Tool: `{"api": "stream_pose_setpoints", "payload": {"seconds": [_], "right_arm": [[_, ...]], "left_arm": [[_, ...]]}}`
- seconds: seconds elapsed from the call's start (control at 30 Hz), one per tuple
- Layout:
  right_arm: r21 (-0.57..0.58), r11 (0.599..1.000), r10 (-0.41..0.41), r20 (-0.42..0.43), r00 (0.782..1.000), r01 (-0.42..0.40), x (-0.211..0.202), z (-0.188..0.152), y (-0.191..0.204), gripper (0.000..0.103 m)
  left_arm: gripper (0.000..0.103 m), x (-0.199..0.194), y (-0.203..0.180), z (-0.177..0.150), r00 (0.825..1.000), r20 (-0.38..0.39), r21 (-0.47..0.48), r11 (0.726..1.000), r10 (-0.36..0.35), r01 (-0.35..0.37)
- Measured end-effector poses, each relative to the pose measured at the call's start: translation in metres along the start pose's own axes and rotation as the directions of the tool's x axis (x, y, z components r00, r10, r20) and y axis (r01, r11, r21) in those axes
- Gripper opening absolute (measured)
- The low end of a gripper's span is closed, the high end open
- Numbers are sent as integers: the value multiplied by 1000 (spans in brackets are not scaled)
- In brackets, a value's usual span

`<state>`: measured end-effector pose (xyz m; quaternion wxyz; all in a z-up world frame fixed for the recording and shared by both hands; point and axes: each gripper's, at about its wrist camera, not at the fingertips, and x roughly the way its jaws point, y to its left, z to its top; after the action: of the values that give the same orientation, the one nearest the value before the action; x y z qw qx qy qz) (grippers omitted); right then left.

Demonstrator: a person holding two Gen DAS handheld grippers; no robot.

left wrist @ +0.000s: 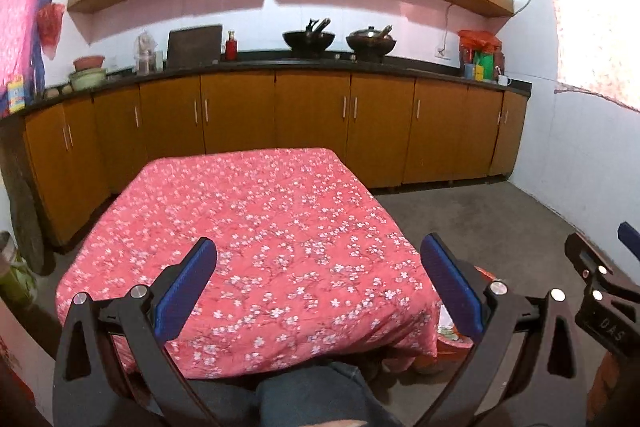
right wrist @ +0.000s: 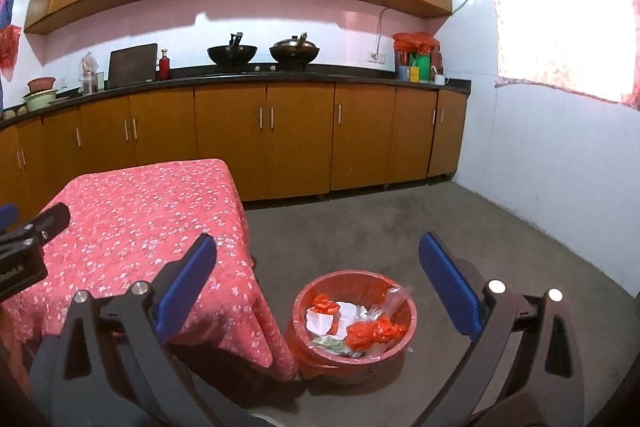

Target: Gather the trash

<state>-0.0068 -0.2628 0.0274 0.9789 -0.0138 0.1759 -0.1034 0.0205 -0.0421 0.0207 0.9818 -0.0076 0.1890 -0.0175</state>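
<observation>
Both blue-padded black tongs, left gripper (left wrist: pixel 318 285) and right gripper (right wrist: pixel 318 285), stand spread and empty (nothing between them) by the pink floral-clothed table (left wrist: pixel 256 211) and red plastic trash basket (right wrist: pixel 406 303).

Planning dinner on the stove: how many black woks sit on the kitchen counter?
2: one open black wok left of centre, one lidded black wok right beside it. None seems hidden.
</observation>
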Motion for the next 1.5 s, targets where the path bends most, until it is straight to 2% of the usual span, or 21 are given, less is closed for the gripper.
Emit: {"api": "stream_pose_setpoints", "payload": {"seconds": [0.23, 0.77, 1.5], "right_arm": [[16, 1000, -16, 24, 1000, 16, -12, 2, 5, 99], [12, 1000, -22, 22, 1000, 22, -17, -5, 11, 99], [27, 1000, -16, 5, 1000, 16, -13, -8, 11, 99]], "left_arm": [[101, -20, 0, -6, 998, 55, 42, 999, -8, 6], [101, -21, 10, -16, 1000, 26, 12, 1000, 5, -5], [101, -22, 10, -15, 1000, 23, 32, 999, 4, -5]]}}
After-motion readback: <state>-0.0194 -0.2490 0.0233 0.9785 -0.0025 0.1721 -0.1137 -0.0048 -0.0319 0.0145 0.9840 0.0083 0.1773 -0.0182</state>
